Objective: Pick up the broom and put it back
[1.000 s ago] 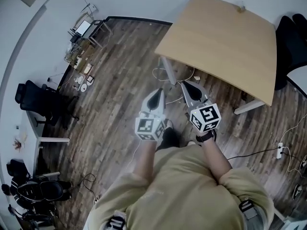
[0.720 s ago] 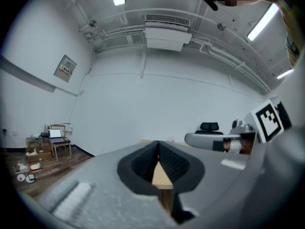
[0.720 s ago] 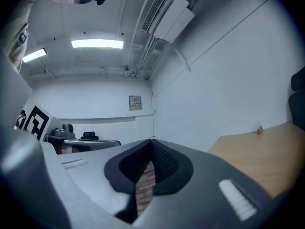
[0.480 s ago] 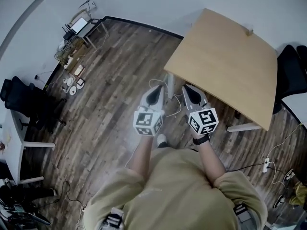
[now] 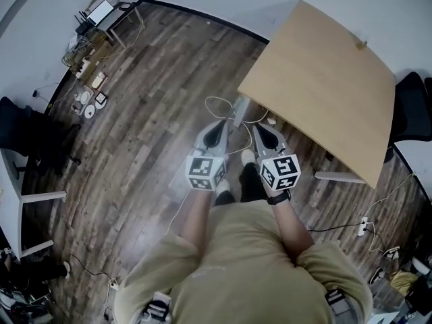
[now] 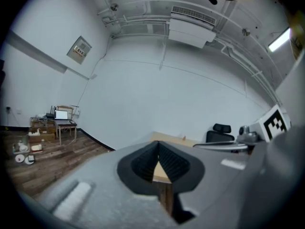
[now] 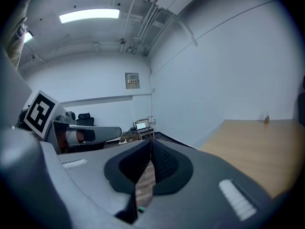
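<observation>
**Left tool**: grey two-jaw tool with a black-and-white marker cube at its rear, held out in front of the person's chest. It is clenched: the ribbed black pads meet at the tips with nothing between them.

**Right tool**: matching grey tool with its own marker cube, just beside the left one and roughly parallel to it. It is likewise clenched and empty, pads tip to tip.

**Broom**: cannot be found in any of the three views.

**Light wooden counter on white legs**: ahead and to the right of both tools. A small object, too small to tell, stands near its far edge.

**Dark wood-plank floor**: lies under everything. A loose white cable is looped beside the counter's near leg.

**Black office chair**: beyond the counter's right side.

**Small desk with open laptop**: against the far wall at upper left, with clutter on the floor near it.

**White power strip**: on the floor at lower right.

**Person's beige shirt**: fills the lower centre of the head view.
</observation>
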Tool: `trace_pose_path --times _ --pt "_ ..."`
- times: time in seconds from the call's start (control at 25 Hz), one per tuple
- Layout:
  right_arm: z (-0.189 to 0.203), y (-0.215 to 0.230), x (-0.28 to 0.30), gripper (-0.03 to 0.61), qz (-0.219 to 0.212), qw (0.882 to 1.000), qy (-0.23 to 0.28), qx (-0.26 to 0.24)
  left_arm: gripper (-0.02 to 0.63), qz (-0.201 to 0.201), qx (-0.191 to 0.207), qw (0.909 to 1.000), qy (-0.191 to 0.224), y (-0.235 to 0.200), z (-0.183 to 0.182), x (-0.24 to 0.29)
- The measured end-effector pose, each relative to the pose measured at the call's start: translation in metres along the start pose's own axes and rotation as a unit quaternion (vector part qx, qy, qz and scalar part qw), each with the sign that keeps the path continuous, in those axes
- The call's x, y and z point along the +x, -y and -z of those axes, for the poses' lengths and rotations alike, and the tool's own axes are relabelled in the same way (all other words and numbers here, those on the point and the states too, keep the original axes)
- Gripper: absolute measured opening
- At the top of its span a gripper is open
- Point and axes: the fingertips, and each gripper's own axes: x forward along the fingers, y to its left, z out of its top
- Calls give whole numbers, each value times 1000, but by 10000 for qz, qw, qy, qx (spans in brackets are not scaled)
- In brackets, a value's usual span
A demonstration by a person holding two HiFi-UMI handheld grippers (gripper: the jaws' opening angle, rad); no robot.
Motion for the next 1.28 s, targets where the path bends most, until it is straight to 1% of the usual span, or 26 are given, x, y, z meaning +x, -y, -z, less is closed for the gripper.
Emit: trace_pose_path --times 0.08,0.2,0.32,0.36,0.44,0.48,0.56,0.68,0.76,0.88,0.92,0.96,1.12,1.28 --pt "15 7 14 -3 -36 9999 -143 42 2 -53 -103 9999 -54 -10 7 8" --pt "41 20 39 1 -27 9992 -382 138 2 -40 -63 9999 -117 -22 18 25" --pt "76 29 58 17 -121 9967 -772 225 1 -161 -71 9991 -377 -36 43 42" --pt "89 34 65 39 -145 9953 -919 260 2 -212 -97 9986 -483 -40 52 48" --pt "115 45 79 131 -167 9913 -1231 432 2 -294 -182 9970 -699 -48 68 58" --pt "127 49 84 164 -182 9889 -1376 529 2 -321 -226 9959 -813 -51 76 62" --pt "147 59 95 178 -237 9850 -1583 650 1 -371 -276 9937 -1026 -55 90 69" --pt "171 73 112 200 -307 9801 -1821 725 2 -425 -315 9911 -1220 -62 105 85" --pt "191 80 123 230 -410 9758 -2020 724 2 -418 -468 9887 -1363 -63 117 97" --pt "227 90 140 341 -585 9671 -2356 761 2 -336 -827 9840 -1543 -61 132 115" --pt "237 93 146 360 -624 9646 -2431 810 2 -335 -859 9830 -1589 -61 136 121" --pt "247 96 152 371 -648 9624 -2491 872 2 -345 -853 9823 -1634 -63 140 127" --pt "287 107 174 371 -598 9548 -2677 1144 2 -471 -800 9792 -1807 -79 161 142" --pt "323 108 198 371 -521 9471 -2755 1563 2 -660 -869 9726 -2054 -101 188 146"
